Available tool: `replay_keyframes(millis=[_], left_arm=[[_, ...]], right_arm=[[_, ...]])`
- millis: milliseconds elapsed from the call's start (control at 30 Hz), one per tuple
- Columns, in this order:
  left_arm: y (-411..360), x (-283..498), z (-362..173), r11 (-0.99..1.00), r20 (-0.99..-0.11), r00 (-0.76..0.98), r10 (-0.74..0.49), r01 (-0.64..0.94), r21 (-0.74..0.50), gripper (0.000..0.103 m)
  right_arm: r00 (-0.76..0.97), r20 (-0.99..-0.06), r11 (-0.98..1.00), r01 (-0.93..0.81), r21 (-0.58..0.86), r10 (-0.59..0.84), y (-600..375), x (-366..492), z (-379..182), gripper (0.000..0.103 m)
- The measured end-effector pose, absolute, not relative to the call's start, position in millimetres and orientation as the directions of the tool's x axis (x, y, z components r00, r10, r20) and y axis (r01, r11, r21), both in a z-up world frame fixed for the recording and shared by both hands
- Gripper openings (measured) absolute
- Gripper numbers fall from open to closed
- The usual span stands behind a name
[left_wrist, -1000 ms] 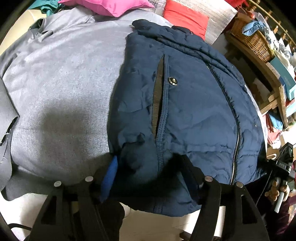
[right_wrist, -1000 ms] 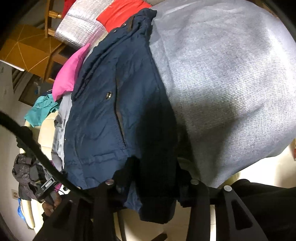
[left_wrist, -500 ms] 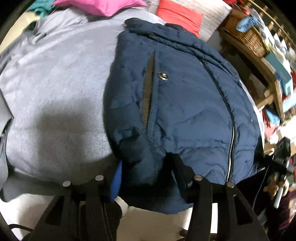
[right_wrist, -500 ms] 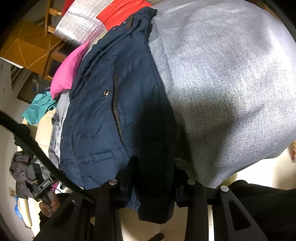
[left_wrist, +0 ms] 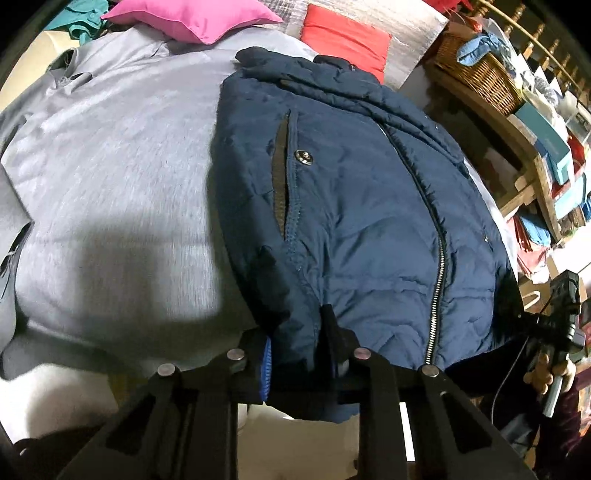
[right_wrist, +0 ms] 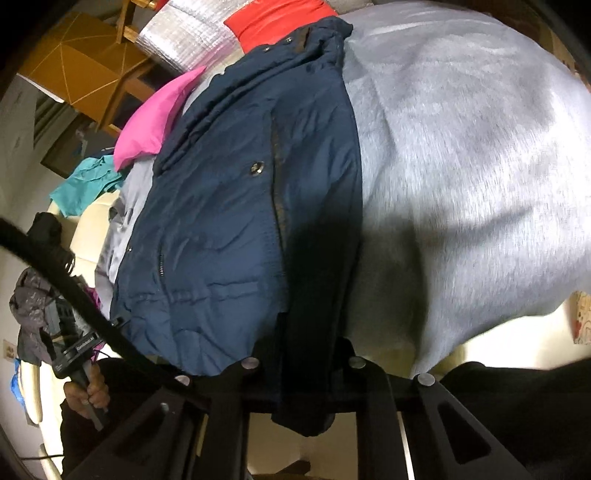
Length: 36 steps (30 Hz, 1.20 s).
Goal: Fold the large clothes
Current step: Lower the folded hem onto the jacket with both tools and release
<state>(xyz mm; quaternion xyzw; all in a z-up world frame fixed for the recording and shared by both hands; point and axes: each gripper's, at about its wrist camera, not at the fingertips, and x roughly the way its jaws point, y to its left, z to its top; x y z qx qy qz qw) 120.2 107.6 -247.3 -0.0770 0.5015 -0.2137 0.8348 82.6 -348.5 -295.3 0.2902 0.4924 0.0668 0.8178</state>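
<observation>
A navy padded jacket (left_wrist: 369, 221) lies front up on a grey cover (left_wrist: 110, 184), zip closed, collar at the far end. My left gripper (left_wrist: 295, 325) is at the near hem by the pocket side. Its jaws are closing, with a bunched fold of hem pinched between them. In the right wrist view the same jacket (right_wrist: 221, 221) stretches away to the left of the grey cover (right_wrist: 461, 166). My right gripper (right_wrist: 312, 339) is shut on the dark near edge of the jacket, whose hem hangs down past the fingers.
A pink pillow (left_wrist: 192, 18) and a red cushion (left_wrist: 343, 40) lie beyond the collar. A wicker basket (left_wrist: 476, 74) sits on a cluttered wooden shelf (left_wrist: 535, 162) at the right. A teal garment (right_wrist: 88, 184) lies at the far left. A hand (right_wrist: 88, 387) grips the other tool's handle.
Both pairs of jaws have narrowed onto the jacket's near hem, and the fabric has bunched up between them. Neither hand has shifted much.
</observation>
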Motion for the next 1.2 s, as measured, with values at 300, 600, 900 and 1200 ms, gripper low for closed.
replay_keyframes(millis=[300, 600, 900, 1200], left_arm=[[120, 89, -204, 0.855, -0.755, 0.413, -0.509, 0.341, -0.39, 0.022], [128, 105, -124, 0.802, -0.625, 0.503, -0.597, 0.396, -0.447, 0.019], [141, 139, -76, 0.788, -0.536, 0.581, -0.612, 0.392, -0.474, 0.018], [134, 194, -70, 0.791, -0.507, 0.628, -0.591, 0.328, -0.516, 0.018]], right_arm=[[0.523, -0.682, 0.766, 0.083, 0.638, 0.511, -359, 54, -260, 0.015], [0.708, -0.481, 0.755, -0.111, 0.646, 0.517, -366, 40, -175, 0.015], [0.835, -0.321, 0.74, -0.143, 0.657, 0.447, -391, 64, -128, 0.014], [0.883, -0.269, 0.722, -0.106, 0.684, 0.384, -407, 126, -119, 0.014]])
